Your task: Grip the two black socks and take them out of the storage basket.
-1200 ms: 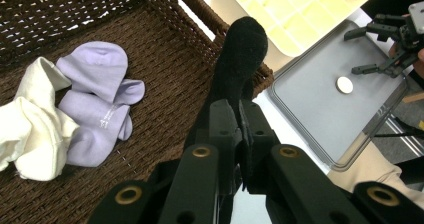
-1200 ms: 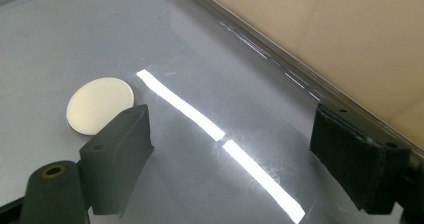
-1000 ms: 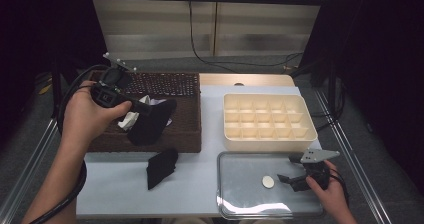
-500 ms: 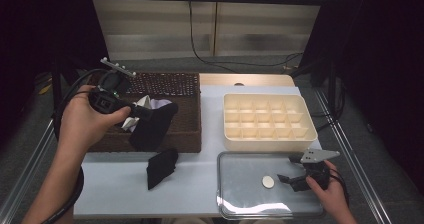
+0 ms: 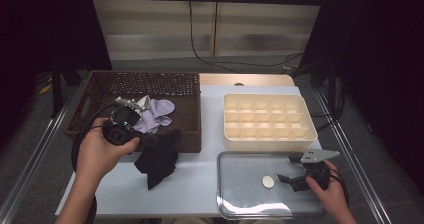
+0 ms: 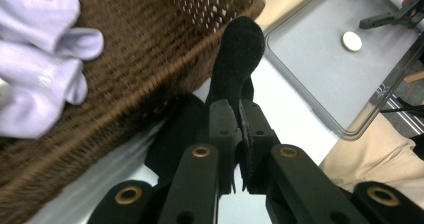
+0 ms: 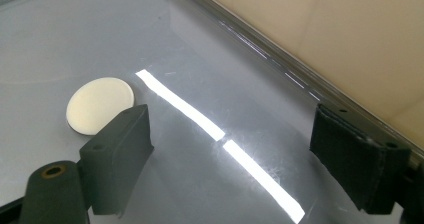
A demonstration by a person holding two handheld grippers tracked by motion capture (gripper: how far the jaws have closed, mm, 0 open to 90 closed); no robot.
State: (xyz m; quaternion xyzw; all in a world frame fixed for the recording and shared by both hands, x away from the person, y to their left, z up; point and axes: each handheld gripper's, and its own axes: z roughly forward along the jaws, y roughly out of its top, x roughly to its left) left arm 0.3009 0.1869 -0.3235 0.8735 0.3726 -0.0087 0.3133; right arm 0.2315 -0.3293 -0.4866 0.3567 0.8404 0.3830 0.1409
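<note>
1. A black sock (image 5: 159,156) is hanging from the left gripper (image 5: 146,141), draping down over the front edge of the wicker basket (image 5: 90,101) and onto the white table (image 5: 200,189), just in front of the basket's front right corner.
2. In the left gripper view the two black jaws are pressing together on the black sock (image 6: 235,59), with the cloth pinched between them and the toe end sticking up past the tips of the left gripper (image 6: 239,129).
3. The person's left hand (image 5: 100,151) is gripping that tool at the basket's front wall, and a black cable is looping from it toward the near table edge.
4. A pale lilac sock (image 5: 157,113) is lying inside the basket, just behind the left gripper; in the left gripper view the lilac sock (image 6: 40,59) is resting against the brown weave.
5. To the right, a cream compartment tray (image 5: 270,96) is sitting on the table, well apart from the black sock.
6. In front of that tray a clear shallow tray (image 5: 240,204) is lying with a small pale round disc (image 5: 268,182) on it.
7. The right gripper (image 5: 287,180) is resting low over the clear tray, held by the right hand (image 5: 327,191), with its tips near the disc.
8. In the right gripper view the jaws of the right gripper (image 7: 230,149) are standing wide apart, holding nothing, and the disc (image 7: 100,104) is lying just beyond the left jaw.
</note>
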